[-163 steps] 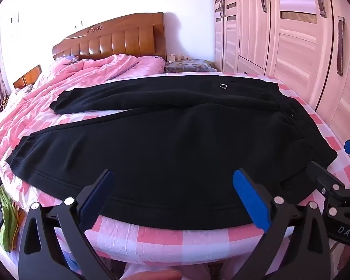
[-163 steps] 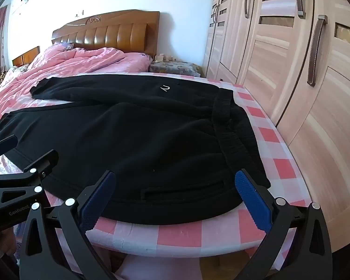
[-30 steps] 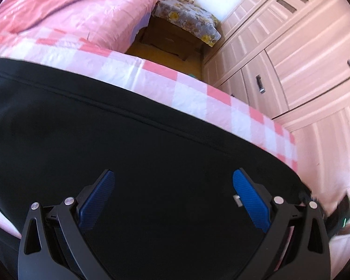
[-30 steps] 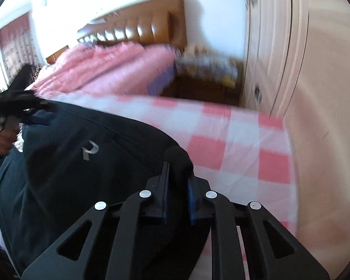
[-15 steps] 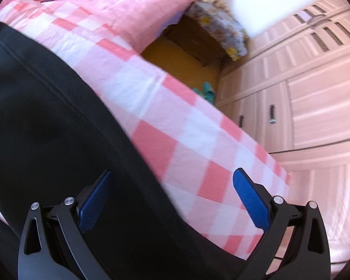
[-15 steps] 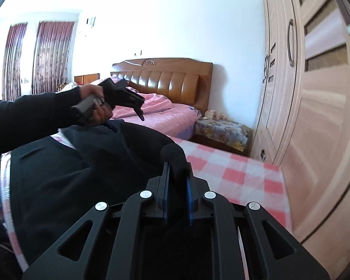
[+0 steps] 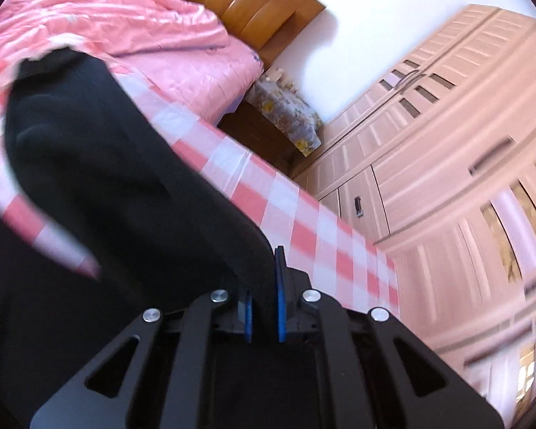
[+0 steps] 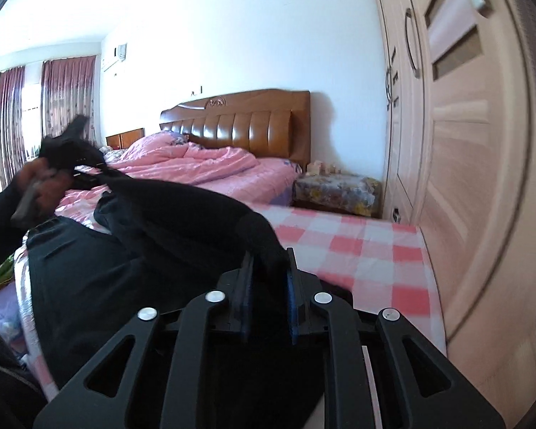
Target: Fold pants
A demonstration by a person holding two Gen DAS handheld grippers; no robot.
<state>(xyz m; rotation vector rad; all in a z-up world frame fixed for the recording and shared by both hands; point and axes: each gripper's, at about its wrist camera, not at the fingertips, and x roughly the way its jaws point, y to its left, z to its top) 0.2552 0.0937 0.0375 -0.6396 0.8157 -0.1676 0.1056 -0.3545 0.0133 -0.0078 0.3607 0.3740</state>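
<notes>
The black pants (image 7: 100, 186) lie on the pink checked bedsheet (image 7: 303, 221). My left gripper (image 7: 262, 286) is shut on a fold of the black fabric and holds it lifted above the bed. My right gripper (image 8: 268, 279) is also shut on the pants (image 8: 182, 214), near one end of the same raised fold. In the right wrist view the left gripper (image 8: 68, 150) shows at the left, in the person's hand, with the fabric stretched between the two grippers. The lower layer of the pants lies flat under the lifted part.
A pink quilt (image 7: 125, 35) and a brown headboard (image 8: 246, 125) are at the far end of the bed. A nightstand with a flowered cloth (image 8: 336, 186) stands beside it. Wardrobe doors (image 8: 475, 143) run close along the right side of the bed.
My left gripper has shut on the pants fabric and lifted it; half a second ago its jaws were wide open. The right gripper stays shut on the pants and the fold has risen.
</notes>
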